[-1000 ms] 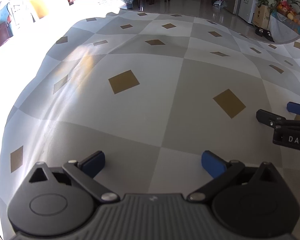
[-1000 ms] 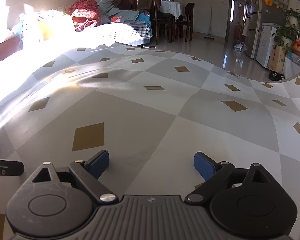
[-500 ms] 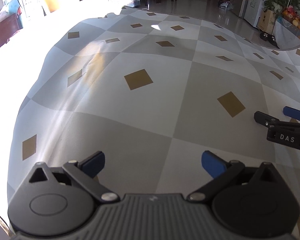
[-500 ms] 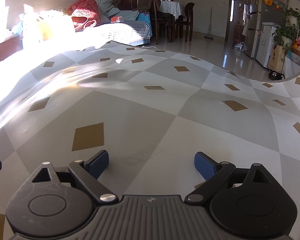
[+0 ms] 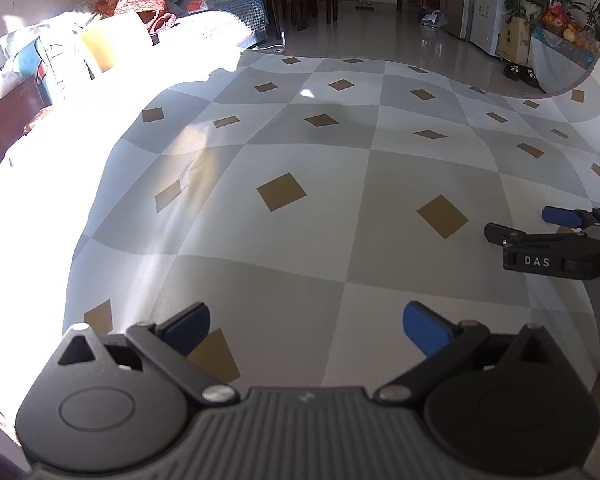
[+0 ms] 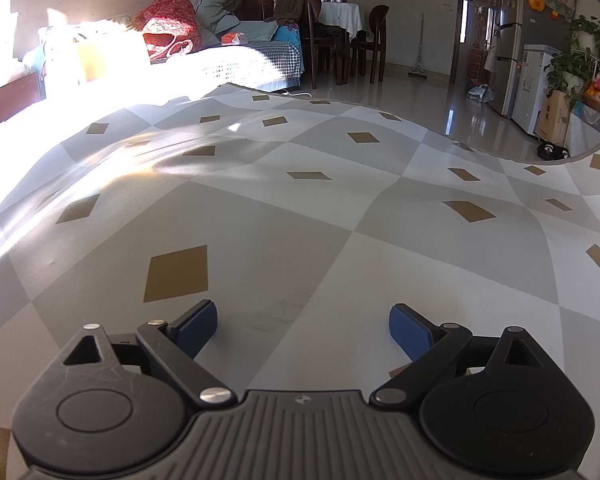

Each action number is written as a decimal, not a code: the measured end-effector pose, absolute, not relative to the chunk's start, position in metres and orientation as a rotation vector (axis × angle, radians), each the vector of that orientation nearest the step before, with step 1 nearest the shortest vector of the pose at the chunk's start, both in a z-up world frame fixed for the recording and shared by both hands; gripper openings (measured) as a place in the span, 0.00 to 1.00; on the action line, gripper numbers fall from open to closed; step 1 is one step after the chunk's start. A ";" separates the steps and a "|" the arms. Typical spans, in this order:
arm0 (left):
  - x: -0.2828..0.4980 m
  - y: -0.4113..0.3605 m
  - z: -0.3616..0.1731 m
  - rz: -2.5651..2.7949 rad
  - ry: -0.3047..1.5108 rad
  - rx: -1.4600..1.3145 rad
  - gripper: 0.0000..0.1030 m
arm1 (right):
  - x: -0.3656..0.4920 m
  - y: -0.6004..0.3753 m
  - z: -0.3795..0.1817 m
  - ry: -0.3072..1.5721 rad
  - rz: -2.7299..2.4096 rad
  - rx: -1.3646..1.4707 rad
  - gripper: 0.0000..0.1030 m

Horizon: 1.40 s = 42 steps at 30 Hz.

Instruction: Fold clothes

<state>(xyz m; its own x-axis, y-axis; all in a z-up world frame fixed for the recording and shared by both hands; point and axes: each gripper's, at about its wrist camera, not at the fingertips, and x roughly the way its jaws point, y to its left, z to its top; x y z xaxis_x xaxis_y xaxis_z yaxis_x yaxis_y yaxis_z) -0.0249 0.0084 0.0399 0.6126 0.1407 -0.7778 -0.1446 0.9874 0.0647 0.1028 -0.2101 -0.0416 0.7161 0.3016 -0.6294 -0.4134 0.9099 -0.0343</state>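
The only writing I can make out is "DAS", in white capitals on the black body of the right gripper (image 5: 556, 226), where it shows at the right edge of the left wrist view. Nothing else around the room is sharp enough to read.

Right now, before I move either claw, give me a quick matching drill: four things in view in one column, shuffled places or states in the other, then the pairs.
Things:
1. left claw
2. right claw
3. red blanket
4. checkered cloth

Places or states:
A. heaped on the far sofa
B. open, with the other claw at its right edge of view
C. spread flat under both claws
D. open, with no other claw in its view

Pairs: 1-B, 2-D, 3-A, 4-C
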 end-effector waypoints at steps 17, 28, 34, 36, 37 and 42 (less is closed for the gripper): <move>-0.039 0.008 0.040 0.147 0.904 0.014 1.00 | 0.103 -0.211 -0.041 0.663 0.399 -0.178 0.91; -0.039 0.006 0.038 0.125 0.915 -0.006 1.00 | 0.103 -0.211 -0.041 0.663 0.399 -0.178 0.91; -0.038 0.001 0.036 0.124 0.927 0.014 1.00 | 0.103 -0.211 -0.041 0.663 0.400 -0.178 0.91; -0.038 0.000 0.034 0.125 0.936 0.024 1.00 | 0.103 -0.211 -0.041 0.663 0.400 -0.179 0.91; -0.037 -0.001 0.033 0.121 0.941 0.023 1.00 | 0.103 -0.211 -0.041 0.663 0.400 -0.179 0.91; -0.035 -0.008 0.035 0.088 0.940 0.022 1.00 | 0.103 -0.211 -0.041 0.663 0.400 -0.179 0.91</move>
